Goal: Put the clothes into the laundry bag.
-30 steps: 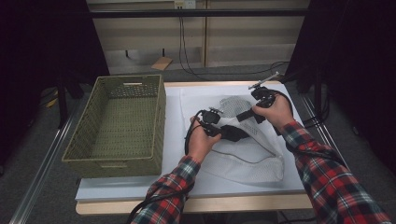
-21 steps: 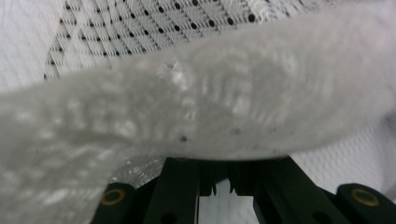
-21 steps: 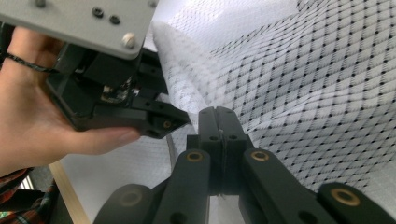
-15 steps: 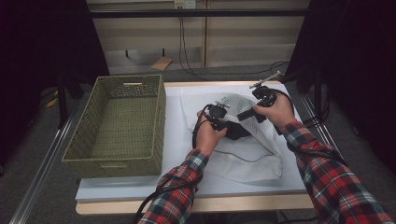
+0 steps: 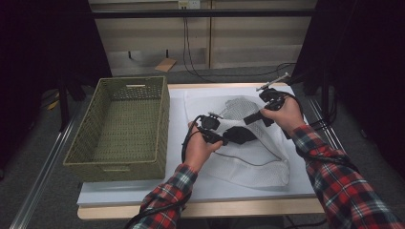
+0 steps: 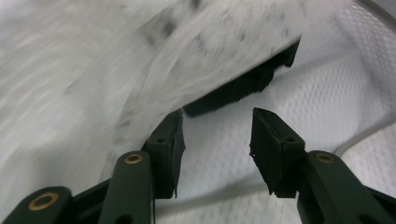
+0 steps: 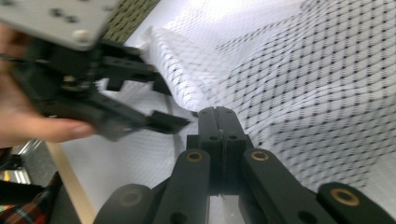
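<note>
A white mesh bag point(image 5: 255, 164) lies on the white table point(image 5: 143, 193). My right gripper point(image 5: 251, 119) is shut on the bag's edge point(image 7: 280, 70) and holds it raised; its jaws point(image 7: 217, 114) pinch the mesh. A dark item point(image 5: 242, 135) lies inside under the lifted mesh and appears as a black shape point(image 6: 243, 84) in the left gripper view. My left gripper point(image 5: 228, 138) points at the bag's mouth. Its jaws have just been opening and stand apart point(image 6: 217, 135) over white mesh, with nothing between them. The left gripper point(image 7: 154, 105) appears close by in the right gripper view.
A woven olive basket point(image 5: 119, 124) with nothing in it stands on the left part of the table, beside the bag. Cables trail from both grippers across the bag. The table's front edge point(image 5: 200, 210) is near the person's plaid sleeves.
The left gripper pushed toward the bag's mouth, then drew back a little; its jaws have opened and let go of the dark item. The right gripper has kept still, holding the mesh.
</note>
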Tool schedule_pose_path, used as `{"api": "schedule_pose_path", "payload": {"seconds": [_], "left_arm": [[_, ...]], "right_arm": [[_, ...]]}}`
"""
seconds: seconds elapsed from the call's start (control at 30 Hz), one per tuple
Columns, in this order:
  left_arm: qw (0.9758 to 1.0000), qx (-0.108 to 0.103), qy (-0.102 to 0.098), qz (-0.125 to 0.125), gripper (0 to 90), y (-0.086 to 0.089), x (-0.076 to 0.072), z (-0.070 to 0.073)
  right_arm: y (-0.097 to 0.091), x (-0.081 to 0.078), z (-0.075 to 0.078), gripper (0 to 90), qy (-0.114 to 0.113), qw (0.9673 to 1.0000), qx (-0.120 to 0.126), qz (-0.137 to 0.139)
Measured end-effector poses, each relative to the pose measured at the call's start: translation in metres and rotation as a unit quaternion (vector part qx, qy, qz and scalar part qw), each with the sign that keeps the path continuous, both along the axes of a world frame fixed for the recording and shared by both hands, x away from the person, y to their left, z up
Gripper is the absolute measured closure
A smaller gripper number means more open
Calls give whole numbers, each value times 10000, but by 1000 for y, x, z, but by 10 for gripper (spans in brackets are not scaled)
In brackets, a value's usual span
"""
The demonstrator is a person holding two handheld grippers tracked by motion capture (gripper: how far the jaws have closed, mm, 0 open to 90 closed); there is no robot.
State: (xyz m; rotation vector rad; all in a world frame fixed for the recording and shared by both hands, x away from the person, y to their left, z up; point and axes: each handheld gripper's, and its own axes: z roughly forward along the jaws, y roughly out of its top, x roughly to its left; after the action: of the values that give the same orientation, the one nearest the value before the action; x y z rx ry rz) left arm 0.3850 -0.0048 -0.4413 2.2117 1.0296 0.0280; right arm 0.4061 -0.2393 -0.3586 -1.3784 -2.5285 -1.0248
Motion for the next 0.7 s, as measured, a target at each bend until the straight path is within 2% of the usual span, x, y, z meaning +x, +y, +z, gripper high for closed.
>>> {"api": "schedule_pose_path", "payload": {"seconds": [0.07, 0.1, 0.17, 0.2, 0.27, 0.37, 0.4, 0.47, 0.5, 0.57, 0.7], "left_arm": [[10000, 41, -26, -31, 524, 4, -3, 0], [9999, 79, -59, -76, 506, 8, -5, 0], [9999, 72, -26, -66, 476, 12, -7, -1], [9999, 84, -51, -80, 476, 13, -9, -1], [9999, 33, -52, -115, 464, 16, -11, -2], [9999, -22, -58, -128, 446, 16, -15, -5], [9997, 64, -57, -219, 440, 18, -15, -5], [9997, 46, -28, -226, 432, 19, -15, -5], [9999, -37, -43, -83, 431, 19, -16, -4], [9999, 10, -35, -163, 426, 22, -16, -4], [9998, 36, -57, -164, 387, 22, -17, -6]], "right_arm": [[-1, 1, -1, 900, 8, 10000, -12, 5], [-4, 5, -5, 900, -21, 9999, -9, -123], [-6, 9, -8, 900, 17, 9998, -41, -180], [-7, 11, -9, 900, -37, 9997, -65, -228], [-9, 17, -14, 900, 20, 9995, -54, -301], [-9, 25, -17, 900, -32, 9991, -158, -379], [-9, 28, -20, 900, -7, 9990, -153, -415], [-7, 33, -23, 900, -37, 9988, -239, -435], [-7, 34, -26, 900, -65, 9989, -258, -395], [-5, 33, -27, 896, -60, 9985, -292, -468], [-7, 27, -26, 846, -134, 9980, -364, -498]]}}
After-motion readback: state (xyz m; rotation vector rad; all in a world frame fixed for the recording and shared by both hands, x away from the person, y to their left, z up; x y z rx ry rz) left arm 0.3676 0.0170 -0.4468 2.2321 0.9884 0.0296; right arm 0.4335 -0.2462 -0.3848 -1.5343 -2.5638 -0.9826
